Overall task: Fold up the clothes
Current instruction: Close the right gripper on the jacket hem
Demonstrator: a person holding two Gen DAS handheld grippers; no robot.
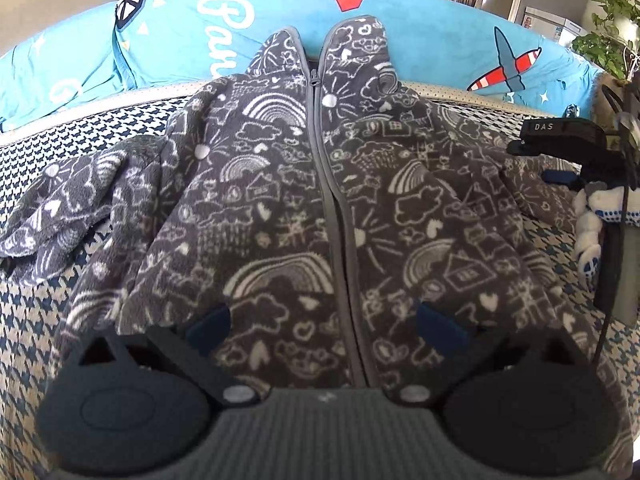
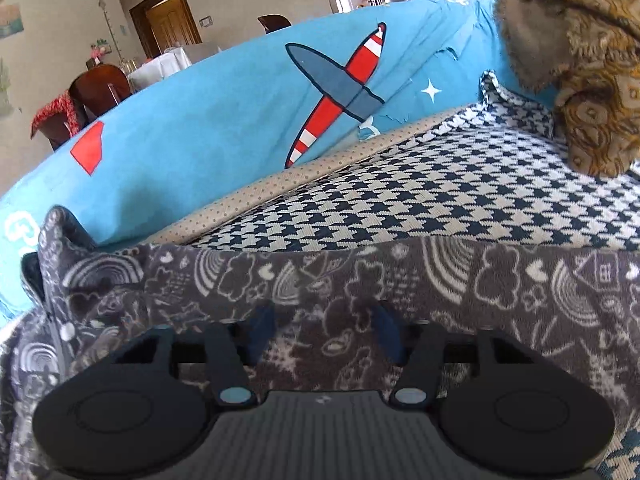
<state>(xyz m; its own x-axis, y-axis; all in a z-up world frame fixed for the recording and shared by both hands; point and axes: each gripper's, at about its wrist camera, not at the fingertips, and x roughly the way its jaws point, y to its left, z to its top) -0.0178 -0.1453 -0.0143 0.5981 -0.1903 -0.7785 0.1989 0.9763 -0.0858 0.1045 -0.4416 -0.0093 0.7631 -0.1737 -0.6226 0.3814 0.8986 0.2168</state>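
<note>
A dark grey fleece jacket point(image 1: 320, 200) with white rainbows, hearts and clouds drawn all over it lies flat on a cover with a blue and white checked pattern point(image 1: 36, 300). The jacket is zipped up, and its zip point(image 1: 332, 200) runs down the middle. Its hood points toward a big blue cushion point(image 1: 180, 40) with a red and white plane on it, just behind the jacket. One sleeve point(image 1: 68, 208) lies bunched up beside the jacket on the checked cover. The left gripper point(image 1: 324, 324) is right over the bottom part of the jacket, with its two blue-tipped fingers point(image 1: 210, 326) spread wide — one on each side of the zip — and nothing held between them. The right gripper point(image 2: 324, 332) is at the other sleeve of the jacket, its fingers also apart, with fleece lying between them but not pinched. A brown furry blanket point(image 2: 588, 80) sits on the cover, well apart from the jacket.
</note>
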